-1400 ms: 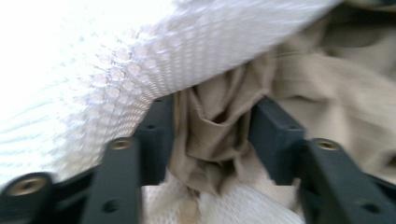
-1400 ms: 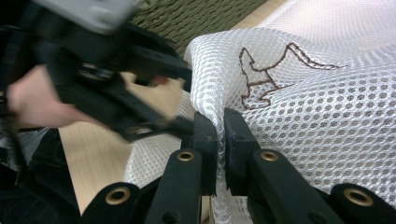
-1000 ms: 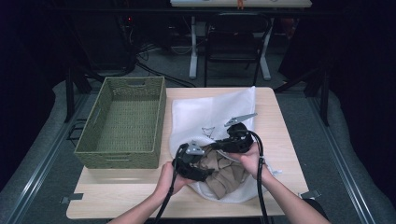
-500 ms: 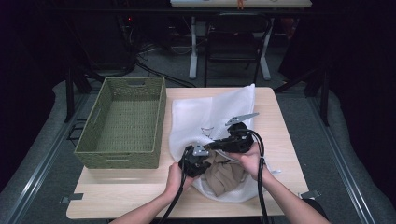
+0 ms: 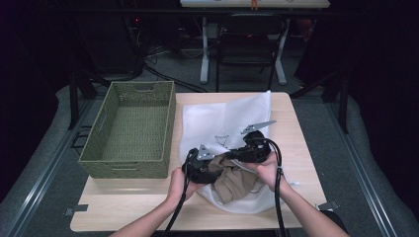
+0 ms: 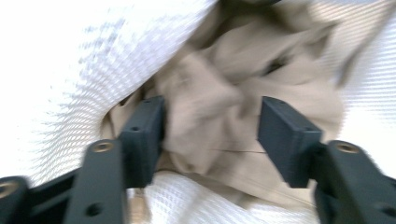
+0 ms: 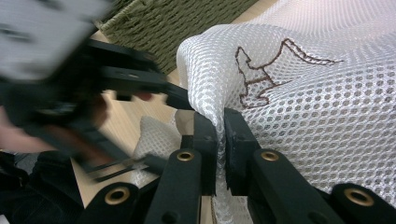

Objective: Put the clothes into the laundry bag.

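Note:
A white mesh bag (image 5: 222,118) with a brown stitched figure lies on the wooden table (image 5: 123,207). A crumpled tan garment (image 5: 237,182) sits at its near mouth. My right gripper (image 5: 232,155) is shut on the bag's edge, and the right gripper view shows the mesh (image 7: 303,93) pinched between its jaws (image 7: 220,135). Just left of it, my left gripper (image 5: 210,170) is open. In its own view the jaws (image 6: 210,126) straddle a fold of the tan garment (image 6: 219,88) without closing on it. The left gripper (image 7: 93,84) also appears blurred in the right gripper view.
A green woven basket (image 5: 123,168) stands on the left half of the table, close beside the bag; its wall (image 7: 177,23) appears behind the mesh. Bare wood runs along the near edge. A chair (image 5: 247,44) and desk legs stand beyond the table.
The left gripper has pushed rightward into the bag's mouth onto the tan garment. The right gripper holds the mesh edge slightly higher, and more garment shows.

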